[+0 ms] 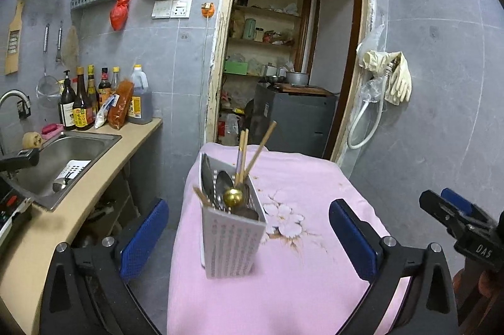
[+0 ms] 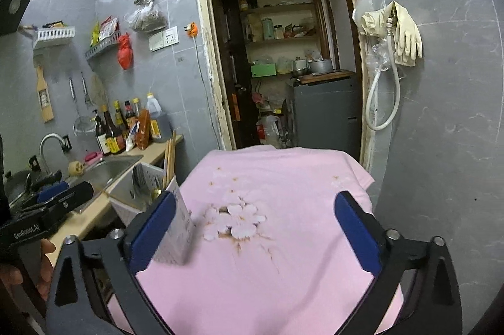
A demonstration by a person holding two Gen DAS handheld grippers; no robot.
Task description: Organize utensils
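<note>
Both tools stand wide apart, gripping nothing: left tool [image 1: 249, 235], right tool [image 2: 253, 229]. Utensil holder [image 1: 231, 235] stands upright near the left edge of the table, on pink flowered cloth [image 2: 283, 177]. Grey tiled walls, doorway [image 1: 283, 36], sink [image 1: 63, 158] at left. Tool bodies read "GenRobot.AI", "DAS".

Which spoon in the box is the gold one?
The gold spoon sits near the front of the white utensil box, its round shiny bowl facing up. The other spoons behind it are silver.
</note>
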